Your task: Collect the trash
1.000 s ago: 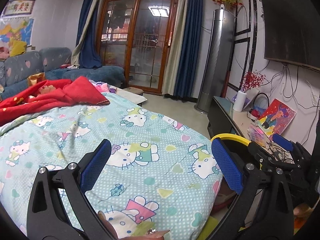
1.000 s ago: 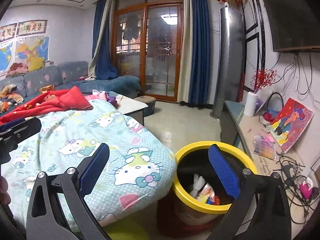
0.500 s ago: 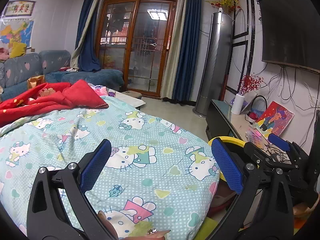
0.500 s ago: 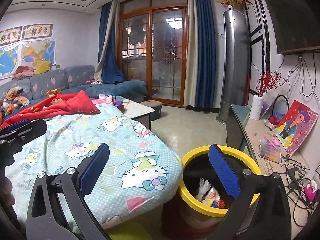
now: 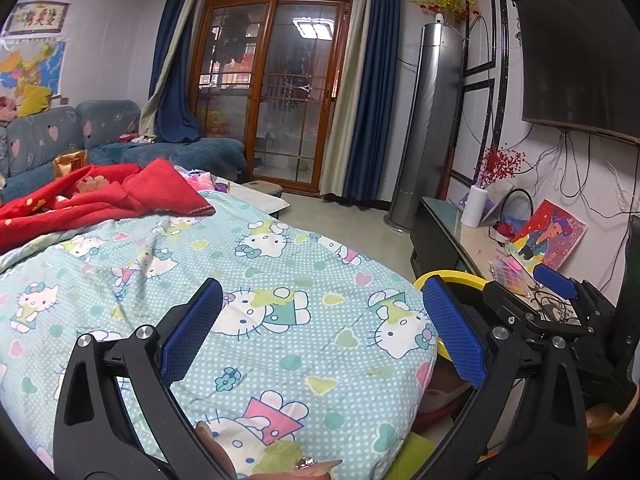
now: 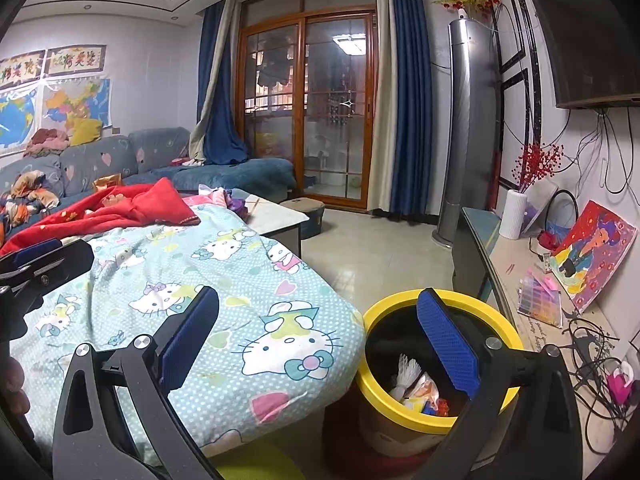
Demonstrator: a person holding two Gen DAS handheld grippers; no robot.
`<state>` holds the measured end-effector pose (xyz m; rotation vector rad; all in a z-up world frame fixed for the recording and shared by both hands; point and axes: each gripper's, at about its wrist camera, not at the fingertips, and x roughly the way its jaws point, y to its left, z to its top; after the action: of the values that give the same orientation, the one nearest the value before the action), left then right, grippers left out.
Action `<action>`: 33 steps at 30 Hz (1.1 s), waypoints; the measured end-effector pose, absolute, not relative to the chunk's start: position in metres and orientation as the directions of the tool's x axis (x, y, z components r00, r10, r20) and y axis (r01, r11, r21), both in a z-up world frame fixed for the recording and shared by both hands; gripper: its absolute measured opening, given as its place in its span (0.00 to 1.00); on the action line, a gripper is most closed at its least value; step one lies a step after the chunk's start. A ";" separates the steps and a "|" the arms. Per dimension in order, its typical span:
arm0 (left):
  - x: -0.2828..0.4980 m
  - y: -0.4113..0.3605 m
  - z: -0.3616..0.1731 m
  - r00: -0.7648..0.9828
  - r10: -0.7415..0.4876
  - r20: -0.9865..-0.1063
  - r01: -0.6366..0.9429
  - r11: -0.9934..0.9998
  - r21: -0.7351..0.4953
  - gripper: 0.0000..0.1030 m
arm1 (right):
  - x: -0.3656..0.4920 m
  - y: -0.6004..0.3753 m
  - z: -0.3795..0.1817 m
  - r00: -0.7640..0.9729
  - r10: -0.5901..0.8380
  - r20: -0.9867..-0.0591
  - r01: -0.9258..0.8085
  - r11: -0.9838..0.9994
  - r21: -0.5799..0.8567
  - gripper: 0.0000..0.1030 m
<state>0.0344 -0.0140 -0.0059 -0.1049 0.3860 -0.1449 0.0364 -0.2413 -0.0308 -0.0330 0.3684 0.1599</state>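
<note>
A yellow-rimmed trash bin (image 6: 400, 308) stands on the floor beside the bed, with crumpled wrappers and paper (image 6: 416, 384) inside. My right gripper (image 6: 318, 338) is open and empty, raised above the bed's corner and the bin, its right finger over the bin's mouth. My left gripper (image 5: 320, 330) is open and empty above the Hello Kitty quilt (image 5: 260, 300). The bin's rim (image 5: 460, 276) peeks out behind the left gripper's right finger. The right gripper's body shows at the right of the left wrist view (image 5: 560, 312).
A red blanket (image 6: 120, 208) lies at the bed's far end. A low cabinet (image 6: 516, 264) on the right carries a painting, a white vase, bead boxes and tangled cables. A small table (image 6: 276, 216) and blue sofa stand behind. Tiled floor runs to the glass doors.
Both grippers have risen and pulled back a little; the bin sits lower and further in the right wrist view. Both stay open and empty.
</note>
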 end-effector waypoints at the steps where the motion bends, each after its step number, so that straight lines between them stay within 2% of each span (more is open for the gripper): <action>1: 0.035 -0.014 -0.006 0.916 -0.161 -0.367 0.121 0.984 -0.129 0.89 | 0.037 -0.241 -0.031 0.920 0.149 -0.363 -0.161 0.987 -0.003 0.94; 33: 0.036 -0.013 -0.002 0.916 -0.161 -0.368 0.120 0.984 -0.132 0.89 | 0.036 -0.241 -0.030 0.924 0.143 -0.354 -0.161 0.987 -0.019 0.94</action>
<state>0.0356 -0.0134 -0.0020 -0.1078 0.3872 -0.1448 0.0362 -0.2411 -0.0298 -0.0483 0.3597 0.1560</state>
